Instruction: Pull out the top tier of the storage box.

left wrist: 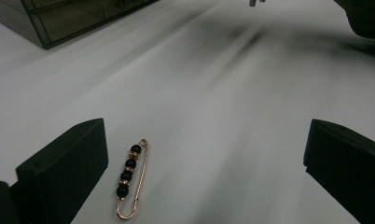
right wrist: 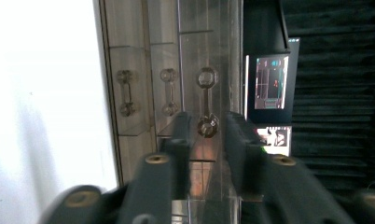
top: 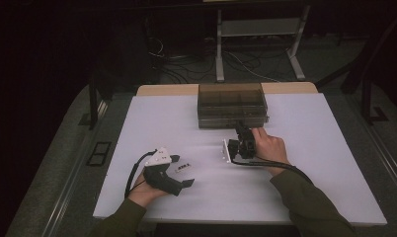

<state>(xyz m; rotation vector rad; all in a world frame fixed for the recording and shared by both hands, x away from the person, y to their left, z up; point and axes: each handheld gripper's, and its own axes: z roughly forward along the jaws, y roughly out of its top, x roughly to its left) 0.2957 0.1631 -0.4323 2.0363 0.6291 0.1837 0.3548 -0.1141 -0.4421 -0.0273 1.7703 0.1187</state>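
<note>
A wide white rectangular table [top: 137,148] carries a smoky, see-through plastic drawer cabinet [top: 231,104] at its far edge, its drawers stacked in tiers with small handles. In the right gripper view the cabinet front [right wrist: 176,70] turns sideways, and the black right gripper [right wrist: 205,128], held in the person's right hand [top: 270,146], points at the top drawer's clear knobbed handle [right wrist: 207,102]; its jaws flank the handle's lower end with a gap on each side, not pressing it. The black left gripper [top: 179,170], resting on the near left of the table in the left hand [top: 146,190], stands wide open and grips nothing. Between its jaws, just beside one of them, lies a rose-gold safety-pin brooch strung with four black beads [left wrist: 131,179], flat on the tabletop and well apart from the cabinet.
</note>
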